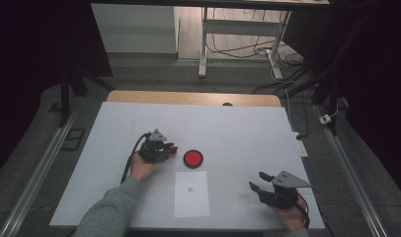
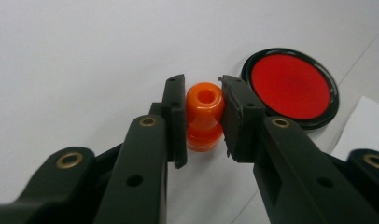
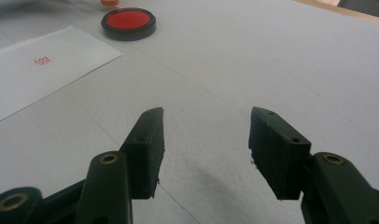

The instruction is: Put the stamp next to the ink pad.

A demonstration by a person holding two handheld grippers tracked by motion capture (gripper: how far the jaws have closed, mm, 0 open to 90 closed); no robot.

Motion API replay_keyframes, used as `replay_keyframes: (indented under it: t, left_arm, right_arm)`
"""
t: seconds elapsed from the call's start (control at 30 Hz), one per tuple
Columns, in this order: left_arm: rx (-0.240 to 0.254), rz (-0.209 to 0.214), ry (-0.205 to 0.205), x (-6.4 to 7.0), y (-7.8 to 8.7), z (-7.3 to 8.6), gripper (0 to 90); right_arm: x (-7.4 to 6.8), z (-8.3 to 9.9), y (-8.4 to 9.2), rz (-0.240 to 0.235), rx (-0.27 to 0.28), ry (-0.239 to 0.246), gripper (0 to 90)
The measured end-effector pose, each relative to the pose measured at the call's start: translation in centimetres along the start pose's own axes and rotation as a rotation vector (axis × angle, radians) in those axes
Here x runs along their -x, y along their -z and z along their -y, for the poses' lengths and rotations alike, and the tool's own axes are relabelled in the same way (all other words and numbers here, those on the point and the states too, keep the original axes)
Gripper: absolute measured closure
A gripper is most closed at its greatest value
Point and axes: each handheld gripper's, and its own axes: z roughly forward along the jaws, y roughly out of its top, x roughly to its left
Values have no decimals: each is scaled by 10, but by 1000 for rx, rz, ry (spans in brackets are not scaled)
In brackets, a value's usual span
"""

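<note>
My left gripper [image 2: 204, 93] is shut on a small orange stamp [image 2: 205, 116], its pads pressing the knob from both sides. The stamp stands upright at or just above the white table cover; I cannot tell whether it touches. In the high view that gripper [image 1: 170, 148] is left of centre, just left of a round red ink pad [image 1: 193, 158] in a black rim, which lies just beyond the jaws to the right as ink pad [image 2: 291, 86]. My right gripper [image 1: 257, 179] rests near the front right corner, jaws open with nothing between them, also seen as right gripper [image 3: 207, 114].
A white sheet of paper [image 1: 191, 193] with a small red stamp mark [image 1: 190, 189] lies in front of the ink pad. The white table cover [image 1: 248, 133] ends at a wooden edge [image 1: 188, 97] at the back. Desk legs and cables stand on the floor beyond.
</note>
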Motion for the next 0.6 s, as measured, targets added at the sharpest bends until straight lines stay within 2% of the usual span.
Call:
replay_keyframes:
  t: [0.23, 0.47, 0.6]
  left_arm:
    - [-18, -2, -5, -1, -3, 3, 715]
    - [-11, 5, -7, -1, -2, 6, 707]
    - [-17, 4, -16, 2, -2, 5, 661]
  right_arm:
    - [0, 0, 0, 2, 0, 3, 447]
    - [0, 0, 0, 2, -1, 3, 446]
    - [0, 0, 0, -1, 1, 1, 446]
